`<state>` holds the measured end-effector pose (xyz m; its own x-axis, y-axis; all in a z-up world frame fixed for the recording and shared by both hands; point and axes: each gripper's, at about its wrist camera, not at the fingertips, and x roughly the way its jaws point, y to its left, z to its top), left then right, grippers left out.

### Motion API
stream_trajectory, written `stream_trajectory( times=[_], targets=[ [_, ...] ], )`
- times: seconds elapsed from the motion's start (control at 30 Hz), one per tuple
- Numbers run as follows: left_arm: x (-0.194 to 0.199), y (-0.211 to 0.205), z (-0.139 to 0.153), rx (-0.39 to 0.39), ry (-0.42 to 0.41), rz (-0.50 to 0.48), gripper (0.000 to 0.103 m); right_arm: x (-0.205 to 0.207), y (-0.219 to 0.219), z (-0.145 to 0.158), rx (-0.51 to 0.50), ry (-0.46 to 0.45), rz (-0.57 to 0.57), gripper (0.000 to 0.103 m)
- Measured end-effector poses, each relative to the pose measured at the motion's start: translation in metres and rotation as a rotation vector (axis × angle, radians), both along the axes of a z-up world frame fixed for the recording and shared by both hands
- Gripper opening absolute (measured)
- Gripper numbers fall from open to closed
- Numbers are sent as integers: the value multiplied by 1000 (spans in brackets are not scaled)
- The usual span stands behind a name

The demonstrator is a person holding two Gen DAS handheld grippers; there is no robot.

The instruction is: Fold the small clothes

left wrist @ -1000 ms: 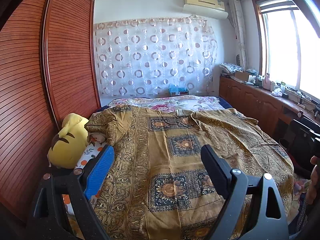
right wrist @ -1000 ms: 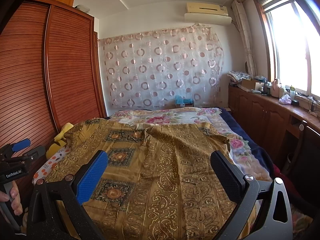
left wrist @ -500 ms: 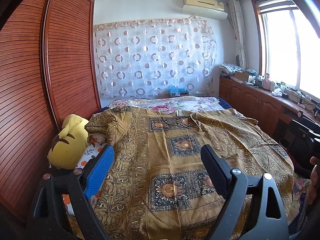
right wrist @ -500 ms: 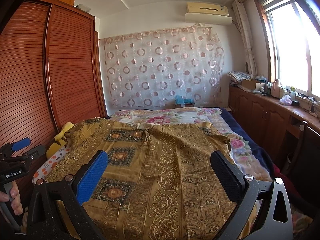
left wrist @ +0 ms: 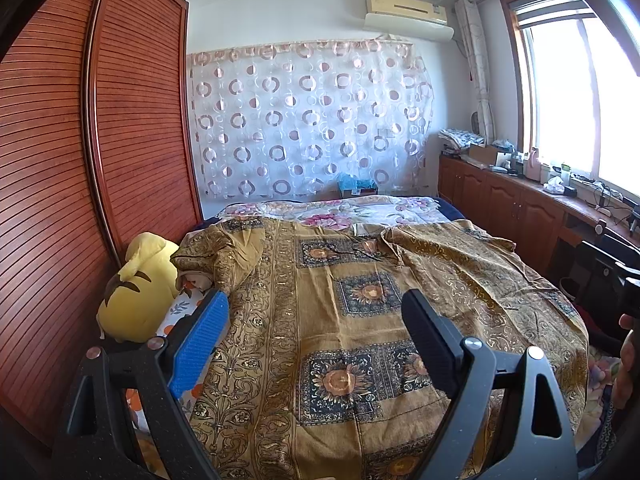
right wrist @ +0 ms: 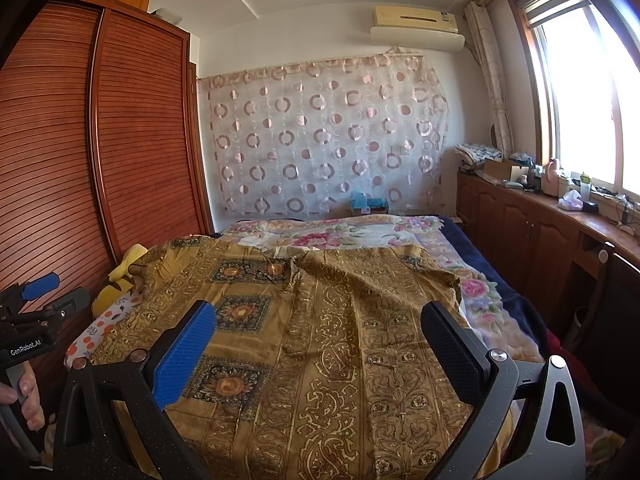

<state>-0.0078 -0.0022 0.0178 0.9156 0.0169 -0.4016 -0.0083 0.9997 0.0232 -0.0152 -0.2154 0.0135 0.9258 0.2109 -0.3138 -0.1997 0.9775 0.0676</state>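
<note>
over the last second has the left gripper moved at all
No. In the left wrist view the left gripper frames the same scene: the yellow plush toy and wardrobe door keep their places beside its blue finger.

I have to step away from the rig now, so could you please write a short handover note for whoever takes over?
Left gripper: open, empty, held above the bed.
Right gripper: open, empty, also above the bed.
The golden patterned garment lies spread over the floral bedsheet, still wrinkled, with its left sleeve bunched near the yellow plush toy.
Done: nothing folded so far.
Left: smooth the garment, fold in the sleeves, then fold the body.
</note>
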Motion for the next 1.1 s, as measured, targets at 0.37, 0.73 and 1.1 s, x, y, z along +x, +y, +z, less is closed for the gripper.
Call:
stream_trajectory(
  times=[0.37,0.73,1.1],
  targets=[
    [-1,-1,5,0,-7,0,89,0,1,0,-2,-3,-3,102],
    [1,-2,7,2,-13,1,89,-1,1,0,-2,-5,1,102],
    [3,-2,11,1,-17,-1,89,0,-3,1,1,-8,8,102]
  ],
)
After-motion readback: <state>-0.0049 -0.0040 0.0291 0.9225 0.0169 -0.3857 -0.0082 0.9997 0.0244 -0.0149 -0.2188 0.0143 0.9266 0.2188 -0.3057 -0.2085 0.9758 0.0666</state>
